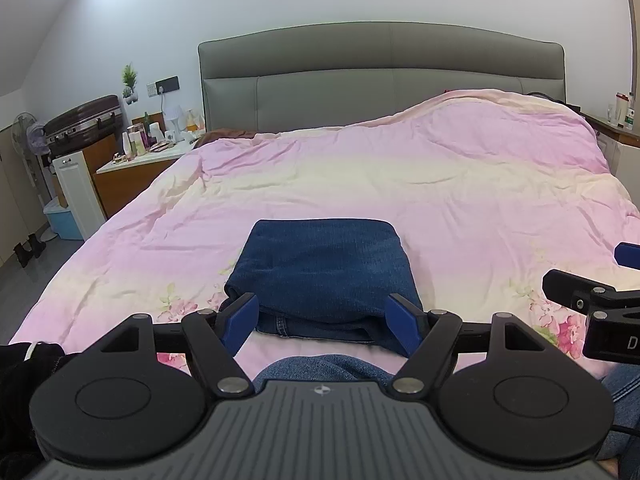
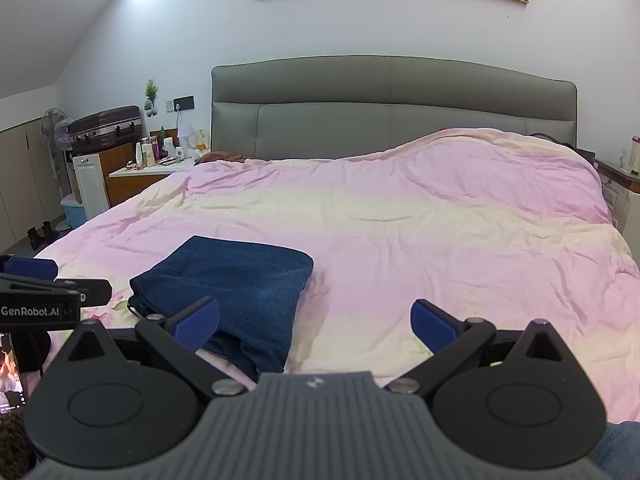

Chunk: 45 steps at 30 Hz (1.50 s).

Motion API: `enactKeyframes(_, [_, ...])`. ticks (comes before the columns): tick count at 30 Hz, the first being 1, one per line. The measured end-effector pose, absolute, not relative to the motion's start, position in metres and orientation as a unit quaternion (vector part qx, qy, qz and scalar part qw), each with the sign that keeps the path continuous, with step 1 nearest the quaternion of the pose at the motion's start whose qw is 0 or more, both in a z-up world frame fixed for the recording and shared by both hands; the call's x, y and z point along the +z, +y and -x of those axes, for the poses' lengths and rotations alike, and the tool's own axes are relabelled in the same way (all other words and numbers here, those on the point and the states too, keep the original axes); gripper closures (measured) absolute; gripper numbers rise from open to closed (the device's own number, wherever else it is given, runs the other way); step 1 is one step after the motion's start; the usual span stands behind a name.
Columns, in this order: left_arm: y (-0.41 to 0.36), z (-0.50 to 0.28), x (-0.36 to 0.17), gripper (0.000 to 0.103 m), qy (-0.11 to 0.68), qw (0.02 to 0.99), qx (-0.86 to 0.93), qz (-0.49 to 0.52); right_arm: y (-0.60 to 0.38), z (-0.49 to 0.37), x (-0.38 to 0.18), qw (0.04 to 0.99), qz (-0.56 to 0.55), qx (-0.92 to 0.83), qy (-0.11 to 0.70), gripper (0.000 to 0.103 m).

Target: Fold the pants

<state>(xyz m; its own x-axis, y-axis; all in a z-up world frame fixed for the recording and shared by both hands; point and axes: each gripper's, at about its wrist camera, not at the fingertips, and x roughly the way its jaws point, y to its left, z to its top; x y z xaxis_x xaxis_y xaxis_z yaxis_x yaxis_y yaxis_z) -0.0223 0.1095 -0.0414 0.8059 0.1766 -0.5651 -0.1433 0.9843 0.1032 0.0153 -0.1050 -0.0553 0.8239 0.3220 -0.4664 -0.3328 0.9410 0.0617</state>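
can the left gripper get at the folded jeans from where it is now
Probably yes. The left gripper is open, its blue pads either side of the near edge of the folded jeans on the pink quilt, with nothing between them.

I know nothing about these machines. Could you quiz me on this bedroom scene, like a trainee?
1. True or false: the jeans lie folded on the duvet.
2. What does the left claw hold? A) jeans B) nothing C) a pillow
3. In the right wrist view, on which side of the right claw do the jeans lie?

Key: 1 true. 2 B; both claws are open. 3 left.
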Motion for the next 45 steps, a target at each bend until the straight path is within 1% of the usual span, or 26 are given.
enactKeyframes(42, [0.103,0.0222,-0.0411,0.018,0.3,0.95,0.083,-0.039,-0.1144,-0.0178,-0.0565,0.95,-0.001,0.173,0.259,0.005])
enactKeyframes(45, [0.1037,0.0229,-0.0414,0.018,0.302,0.95,0.077,-0.029,-0.1146,-0.0189,-0.0574,0.95,-0.002,0.174,0.26,0.005])
